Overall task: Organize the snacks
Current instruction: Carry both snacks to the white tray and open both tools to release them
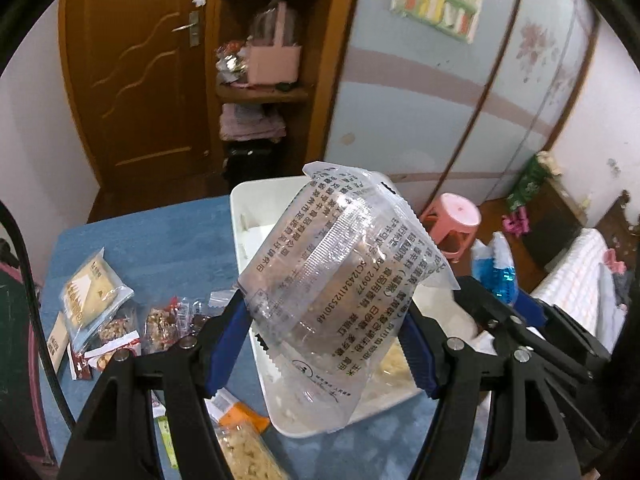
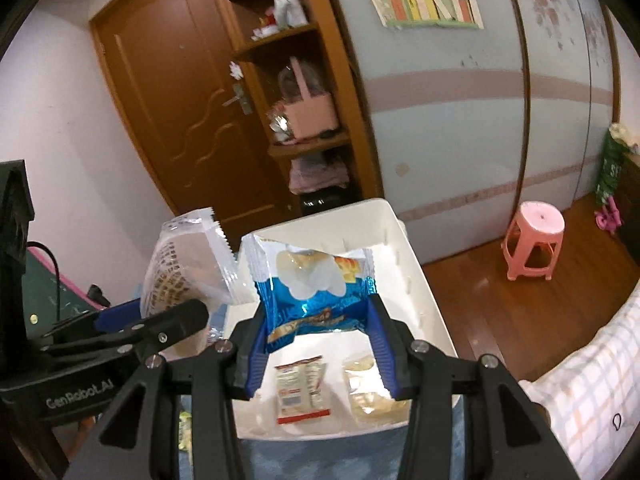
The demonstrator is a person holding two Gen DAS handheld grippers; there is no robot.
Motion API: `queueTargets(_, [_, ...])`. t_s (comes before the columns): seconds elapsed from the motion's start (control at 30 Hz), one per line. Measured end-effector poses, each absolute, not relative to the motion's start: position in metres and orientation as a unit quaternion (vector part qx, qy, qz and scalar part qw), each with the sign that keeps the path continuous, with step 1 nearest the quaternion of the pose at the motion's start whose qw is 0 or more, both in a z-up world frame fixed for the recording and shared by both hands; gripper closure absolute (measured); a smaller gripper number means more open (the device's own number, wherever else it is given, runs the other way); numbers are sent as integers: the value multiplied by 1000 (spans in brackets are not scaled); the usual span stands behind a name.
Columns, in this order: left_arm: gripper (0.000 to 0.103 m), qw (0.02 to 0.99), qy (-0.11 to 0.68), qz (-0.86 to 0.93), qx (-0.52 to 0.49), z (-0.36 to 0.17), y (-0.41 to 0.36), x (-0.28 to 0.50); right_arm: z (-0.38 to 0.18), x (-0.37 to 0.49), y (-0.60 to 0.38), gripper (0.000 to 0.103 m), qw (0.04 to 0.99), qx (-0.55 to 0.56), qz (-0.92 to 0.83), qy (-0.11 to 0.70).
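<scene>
Left gripper (image 1: 328, 316) is tilting steeply down, blue pads (image 1: 228, 340) standing fairly wide and pressing both sides of a clear packet (image 1: 336, 276), carrying it raised. Right gripper (image 2: 316, 340) is angling down less steeply, jaws narrower, pads pinching the lower edge of a blue snack bag (image 2: 316, 292). Left unit is sitting just beside the right one, on its left, in the right wrist view.
</scene>
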State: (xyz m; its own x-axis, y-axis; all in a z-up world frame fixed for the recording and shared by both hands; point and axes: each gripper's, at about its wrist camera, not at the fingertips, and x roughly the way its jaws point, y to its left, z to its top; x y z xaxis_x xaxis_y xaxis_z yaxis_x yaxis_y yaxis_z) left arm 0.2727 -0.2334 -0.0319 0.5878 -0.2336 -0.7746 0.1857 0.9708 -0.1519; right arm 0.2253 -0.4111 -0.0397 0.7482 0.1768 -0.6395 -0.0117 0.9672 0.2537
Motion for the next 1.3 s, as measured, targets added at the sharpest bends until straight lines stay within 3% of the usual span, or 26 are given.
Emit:
queueTargets(0.43, [32,873,483,-64,17,-94,-241,332,-108,271,-417,55,901,107,18,420])
queueTargets(0.53, [23,870,488,-61,27,-102,-243,339,-116,275,-419,52,897,113,19,428])
queueTargets(0.6, [23,870,489,-59,36,-105,-244,340,-120,278,-422,52,893,125,27,432])
queueTargets(0.7, [20,877,475,-54,57,-102,-246,337,-124,278,-424,49,888,140,43,435])
queueTargets(0.83, [17,880,469,-51,54,-96,-241,332,-125,275,-420,27,887,135,44,439])
queueTargets(1.3, [17,892,449,-43,13,-58,-201,276,-93,243,-391,26,897,108,63,423])
